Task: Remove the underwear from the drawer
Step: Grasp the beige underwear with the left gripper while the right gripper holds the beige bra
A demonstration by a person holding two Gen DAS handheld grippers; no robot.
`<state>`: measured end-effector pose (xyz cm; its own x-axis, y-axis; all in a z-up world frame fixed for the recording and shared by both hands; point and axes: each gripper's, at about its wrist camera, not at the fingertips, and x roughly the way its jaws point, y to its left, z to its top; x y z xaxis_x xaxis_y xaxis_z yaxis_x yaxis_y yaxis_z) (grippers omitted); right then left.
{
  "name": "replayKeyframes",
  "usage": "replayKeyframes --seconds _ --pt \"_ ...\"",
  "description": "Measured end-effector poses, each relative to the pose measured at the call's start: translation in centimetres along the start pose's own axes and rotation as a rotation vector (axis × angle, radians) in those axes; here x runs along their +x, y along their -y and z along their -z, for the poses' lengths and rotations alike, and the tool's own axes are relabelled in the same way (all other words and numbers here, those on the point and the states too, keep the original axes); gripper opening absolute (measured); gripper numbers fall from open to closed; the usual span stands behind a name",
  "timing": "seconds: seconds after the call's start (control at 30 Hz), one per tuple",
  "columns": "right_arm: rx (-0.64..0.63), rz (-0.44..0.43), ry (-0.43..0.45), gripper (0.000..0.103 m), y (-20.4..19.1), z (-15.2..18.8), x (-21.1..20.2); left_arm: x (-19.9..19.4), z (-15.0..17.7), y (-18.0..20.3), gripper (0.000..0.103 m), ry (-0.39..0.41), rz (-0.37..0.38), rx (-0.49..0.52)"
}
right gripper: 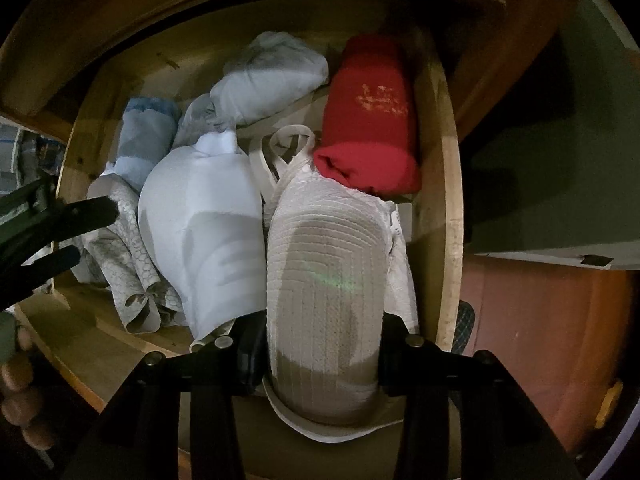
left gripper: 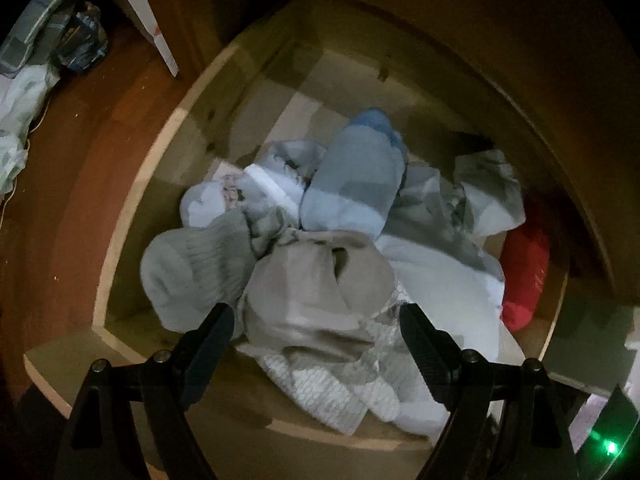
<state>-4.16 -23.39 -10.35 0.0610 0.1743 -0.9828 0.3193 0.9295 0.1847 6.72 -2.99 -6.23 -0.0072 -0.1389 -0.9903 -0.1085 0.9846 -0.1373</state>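
Right wrist view: drawer [right gripper: 448, 184] open; ribbed beige bra cup [right gripper: 326, 280] at 6 o'clock, clamped between right gripper [right gripper: 320, 364] jaws. Step: extraction. Next: lift clear. Left gripper [left gripper: 316, 320] jaws wide, empty.

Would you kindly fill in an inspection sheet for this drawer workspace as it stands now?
Surface: open wooden drawer, bare bottom board at the front left.
Job's things: ribbed white bra in the right claw; white padded bra beside it.
Clutter: red roll, blue sock, grey sock, patterned cloth.
Grippers: right claw shut on the ribbed white bra; left claw open above the pile.
Cables: nothing seen.
Surroundings: reddish floor, dim light.
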Motion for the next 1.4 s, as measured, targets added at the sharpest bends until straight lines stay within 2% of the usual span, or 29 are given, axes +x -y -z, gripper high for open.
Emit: replayKeyframes --seconds 0.3,0.43,0.5,0.53,0.6,0.7,0.8,1.1,1.4 --pt "-0.004 0.002 -0.007 0.04 -0.1 -0.6 1.1 1.8 -0.5 0.8 0.088 -0.029 -0.051 -0.009" --pt "0.006 -0.004 -0.012 0.04 0.0 -0.8 1.6 2.4 -0.4 1.0 0.087 -0.048 -0.048 -0.002" --pt "0.004 -0.002 -0.013 0.04 0.0 -0.8 1.6 2.5 -0.7 0.7 0.069 -0.053 -0.031 0.004" --pt "0.004 -0.002 -0.013 0.04 0.0 -0.8 1.6 2.6 -0.7 0.8 0.065 -0.064 -0.024 0.014" --pt "0.004 -0.002 -0.014 0.04 0.0 -0.8 1.7 2.8 -0.6 1.0 0.043 -0.07 -0.018 0.037" --pt "0.007 -0.004 -0.015 0.04 0.0 -0.7 1.7 2.7 -0.5 1.3 0.031 -0.063 -0.011 0.069" --pt "0.006 -0.004 -0.013 0.04 0.0 -0.7 1.8 2.3 -0.7 1.1 0.027 -0.067 0.014 0.088" --pt "-0.022 -0.005 0.037 0.039 -0.6 -0.7 0.6 -1.1 -0.8 0.1 0.026 -0.037 0.054 0.152" --pt "-0.007 -0.007 0.095 0.039 -0.2 -0.5 -1.3 -5.0 0.5 -1.1 0.026 0.035 0.086 0.206"
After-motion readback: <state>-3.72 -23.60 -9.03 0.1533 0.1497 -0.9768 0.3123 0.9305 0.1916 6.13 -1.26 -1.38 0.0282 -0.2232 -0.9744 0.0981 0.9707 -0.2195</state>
